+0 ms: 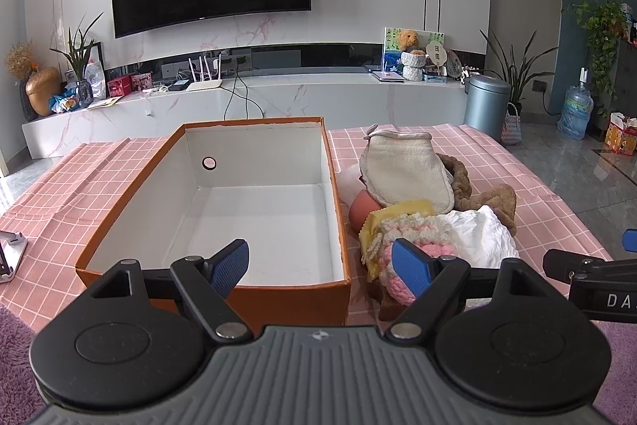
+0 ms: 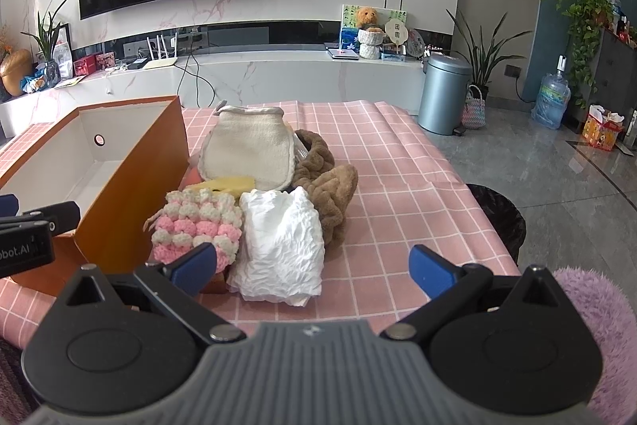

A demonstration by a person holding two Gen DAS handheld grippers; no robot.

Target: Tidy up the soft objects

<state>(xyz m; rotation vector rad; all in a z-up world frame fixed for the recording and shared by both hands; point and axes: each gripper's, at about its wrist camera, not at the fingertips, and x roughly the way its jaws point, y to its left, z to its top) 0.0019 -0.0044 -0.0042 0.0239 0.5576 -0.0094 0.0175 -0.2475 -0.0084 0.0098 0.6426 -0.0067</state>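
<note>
Right wrist view: right gripper point(image 2: 312, 267) wide, empty, facing crumpled white cloth point(image 2: 280, 245) | left gripper point(image 1: 320, 265) wide over orange box point(image 1: 131, 182) | advice: pinch cloth's thick middle, lift clear of crocheted pouch point(image 2: 199, 224).

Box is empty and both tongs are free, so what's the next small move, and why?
Probably ease the right tongs forward and close on the white cloth. It is the nearest item in the pile, lies between the open jaws, and the box beside it holds nothing yet.
</note>
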